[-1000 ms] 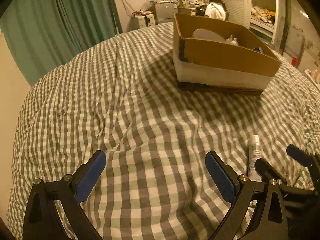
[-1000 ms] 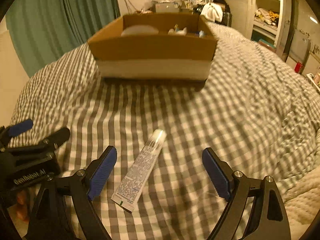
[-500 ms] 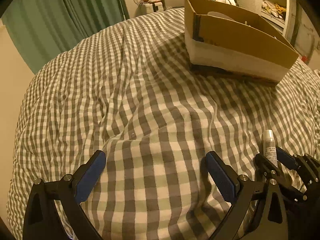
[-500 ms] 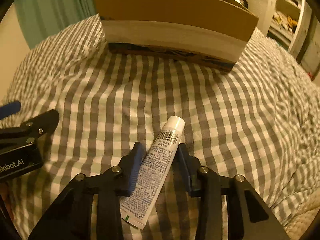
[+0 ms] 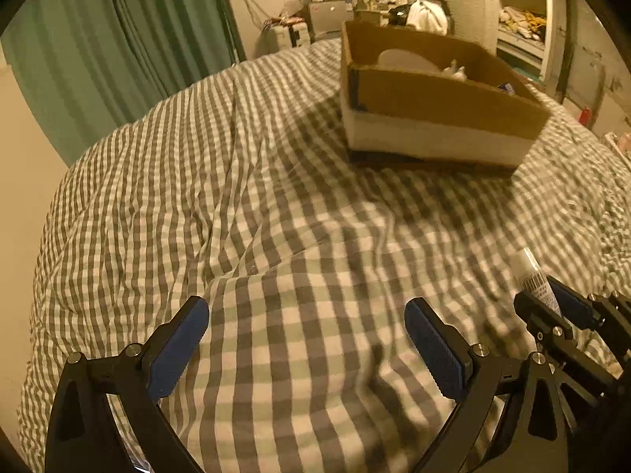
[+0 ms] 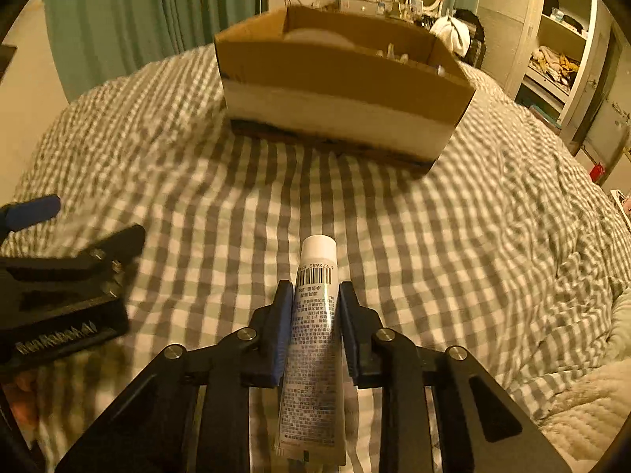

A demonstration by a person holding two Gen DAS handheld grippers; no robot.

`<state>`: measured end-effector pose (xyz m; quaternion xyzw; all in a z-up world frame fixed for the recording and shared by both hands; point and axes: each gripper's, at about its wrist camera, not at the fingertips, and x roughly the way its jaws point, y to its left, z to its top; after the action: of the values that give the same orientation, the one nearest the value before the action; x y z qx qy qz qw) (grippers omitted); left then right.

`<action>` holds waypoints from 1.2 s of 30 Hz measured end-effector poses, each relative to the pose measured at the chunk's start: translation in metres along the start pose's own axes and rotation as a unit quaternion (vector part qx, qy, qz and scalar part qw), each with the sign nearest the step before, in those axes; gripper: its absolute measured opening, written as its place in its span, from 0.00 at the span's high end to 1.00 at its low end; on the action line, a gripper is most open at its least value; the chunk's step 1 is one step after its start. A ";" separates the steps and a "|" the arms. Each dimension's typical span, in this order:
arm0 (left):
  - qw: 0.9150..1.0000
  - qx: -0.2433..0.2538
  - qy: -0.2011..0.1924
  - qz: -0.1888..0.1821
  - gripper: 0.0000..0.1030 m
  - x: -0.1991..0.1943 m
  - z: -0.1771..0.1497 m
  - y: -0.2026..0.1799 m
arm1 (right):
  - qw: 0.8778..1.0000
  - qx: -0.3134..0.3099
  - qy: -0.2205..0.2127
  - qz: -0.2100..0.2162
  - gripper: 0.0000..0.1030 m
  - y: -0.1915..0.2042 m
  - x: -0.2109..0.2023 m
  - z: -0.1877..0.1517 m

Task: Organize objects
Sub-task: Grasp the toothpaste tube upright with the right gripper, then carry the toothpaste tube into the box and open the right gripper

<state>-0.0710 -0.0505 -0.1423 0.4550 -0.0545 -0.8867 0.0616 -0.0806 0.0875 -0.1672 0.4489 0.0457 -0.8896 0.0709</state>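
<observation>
Blue-padded right gripper (image 6: pixel 313 307) has just closed its jaws onto the white printed plastic tube (image 6: pixel 313 339); the left gripper (image 5: pixel 305 339) stands wide apart above the grey-checked quilt (image 5: pixel 276 205).

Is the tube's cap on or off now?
On. The tube, gripped in the right tool, shows a white cap on its far end.

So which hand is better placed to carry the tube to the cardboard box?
Probably the right. The right gripper has just closed its jaws on the tube, facing the cardboard box. The left gripper is open over bare checked bedding.
</observation>
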 end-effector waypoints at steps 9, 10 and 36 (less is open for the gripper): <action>0.998 0.000 -0.059 -0.020 0.01 -0.048 0.018 0.000 | 0.998 0.000 -0.055 -0.002 0.78 -0.002 -0.060 0.012; 0.998 -0.002 -0.063 -0.022 0.01 -0.050 0.022 0.001 | 0.998 0.001 -0.062 -0.002 0.78 -0.003 -0.065 0.016; 0.987 0.011 -0.155 -0.026 0.01 -0.034 0.212 -0.015 | 0.990 0.029 -0.134 0.031 0.78 -0.068 -0.071 0.199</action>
<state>-0.2244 -0.0217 0.0058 0.3135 -0.0608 -0.9473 0.0241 -0.2079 0.1316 0.0098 0.3282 -0.0036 -0.9402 0.0908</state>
